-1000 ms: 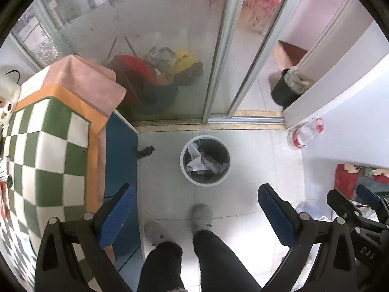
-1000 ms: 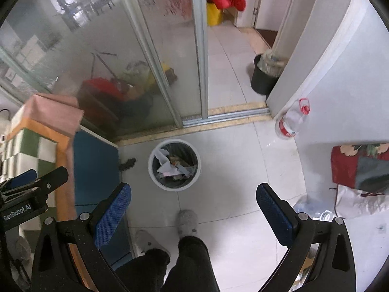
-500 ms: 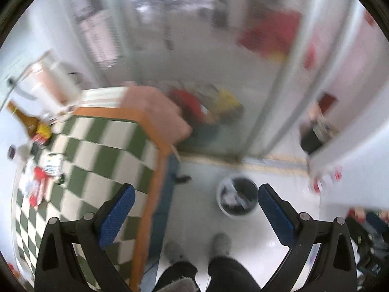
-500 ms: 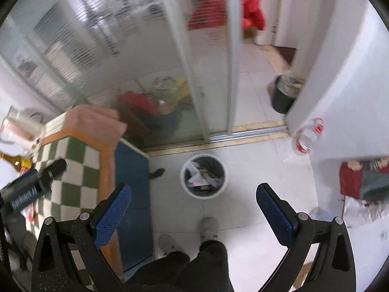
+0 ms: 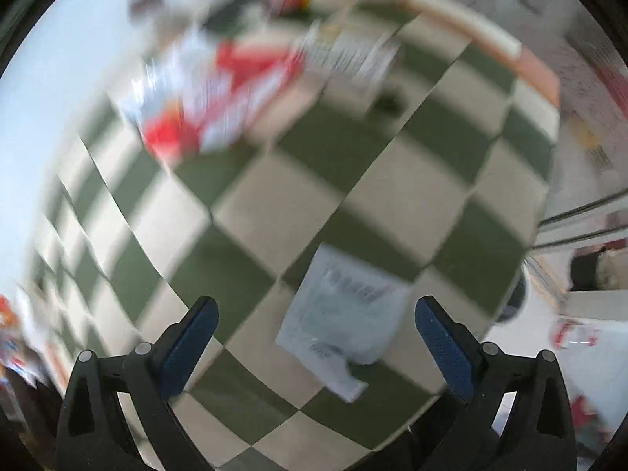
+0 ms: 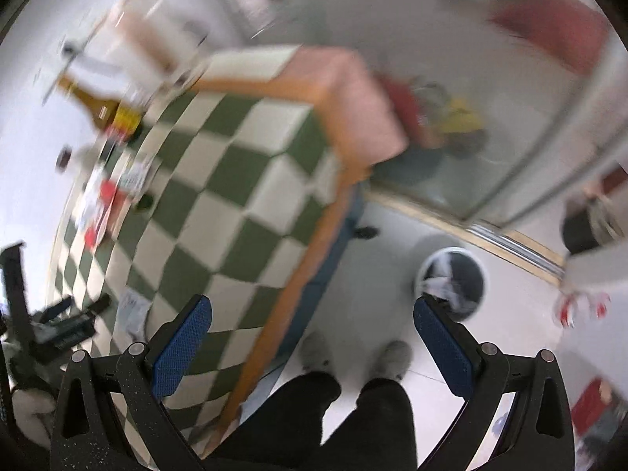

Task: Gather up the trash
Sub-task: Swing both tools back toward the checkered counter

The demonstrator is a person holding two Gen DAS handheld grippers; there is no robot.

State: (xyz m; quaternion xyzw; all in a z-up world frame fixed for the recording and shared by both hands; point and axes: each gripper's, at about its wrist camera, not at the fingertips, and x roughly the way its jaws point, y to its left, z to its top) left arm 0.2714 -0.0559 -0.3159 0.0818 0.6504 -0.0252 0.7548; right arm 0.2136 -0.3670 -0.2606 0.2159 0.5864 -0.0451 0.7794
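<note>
Pale wrapper | flat, long axis tilted | left tongs, right tongs released

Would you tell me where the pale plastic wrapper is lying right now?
In the left wrist view, the pale plastic wrapper lies flat on the checked tablecloth, just ahead of the open left tongs and nearer the right-hand finger.
</note>
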